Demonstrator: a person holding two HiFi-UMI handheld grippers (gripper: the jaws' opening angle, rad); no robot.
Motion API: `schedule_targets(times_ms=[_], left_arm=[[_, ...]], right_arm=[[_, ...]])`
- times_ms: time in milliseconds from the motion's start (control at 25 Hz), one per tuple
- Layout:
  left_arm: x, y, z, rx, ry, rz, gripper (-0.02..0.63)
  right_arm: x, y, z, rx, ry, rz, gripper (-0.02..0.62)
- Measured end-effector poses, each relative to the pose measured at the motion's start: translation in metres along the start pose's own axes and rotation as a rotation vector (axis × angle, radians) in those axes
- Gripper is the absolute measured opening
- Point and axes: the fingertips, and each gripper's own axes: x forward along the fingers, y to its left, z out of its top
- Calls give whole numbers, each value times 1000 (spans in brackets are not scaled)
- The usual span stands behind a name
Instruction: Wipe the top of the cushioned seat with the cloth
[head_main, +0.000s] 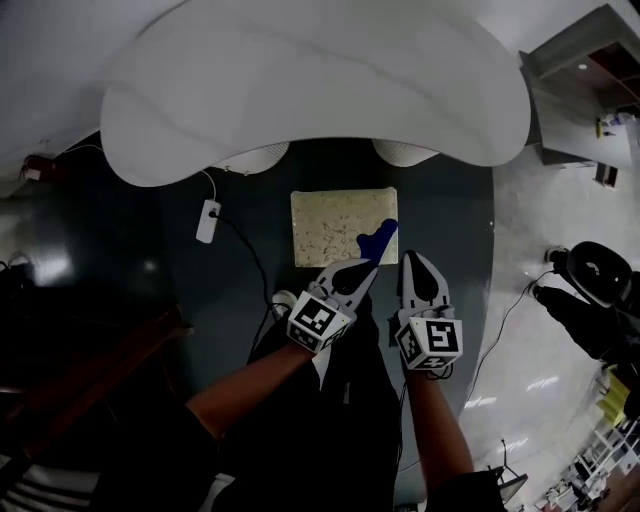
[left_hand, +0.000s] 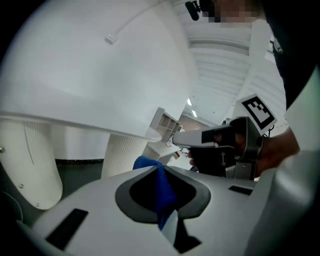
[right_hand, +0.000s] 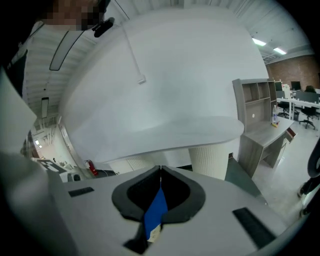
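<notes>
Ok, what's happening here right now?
A person holds a gripper in each hand. The left gripper and the right gripper both have jaws shut on a blue cloth, held over the near right corner of the cream cushioned seat. Whether it touches the seat is unclear.

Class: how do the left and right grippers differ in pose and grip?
The left gripper leans right, tip at the seat; the right gripper points straight ahead, beside it. Cloth bunches past the left's jaws; the right pinches only a thin strip. Both are shut on the cloth.
</notes>
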Motion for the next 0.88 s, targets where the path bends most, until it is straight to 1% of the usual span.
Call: schedule_targets(times_ms=[80,280,360,480,520,600,680,720,880], left_arm=[[-43,-3,33,9,-49,33,35],[-152,-7,97,12,-180,138,35],[-188,-5,120,0,-216,176,35],[-233,-4,151,4,-257,219,35],[-250,-7,158,7,-266,235,35],[-286,-10,170,21,-294,268,35],[-315,-11,178,47,-327,300,35],[-326,-12,179,55,-339,313,35],[-350,-17,177,65,-374,348,35]], right_arm=[[-15,38,14,-10,-2,25,37],[-61,132,54,-98,-55,87,37],[-73,161,71,-120,-69,105,37],[-82,200,94,-135,-80,138,37],[-88,215,100,-136,-82,158,37],[-98,252,114,-143,-103,228,37],[-104,285,129,-180,-133,293,37],[-105,296,135,-206,-145,298,37],[-110,316,157,-279,-180,237,35]])
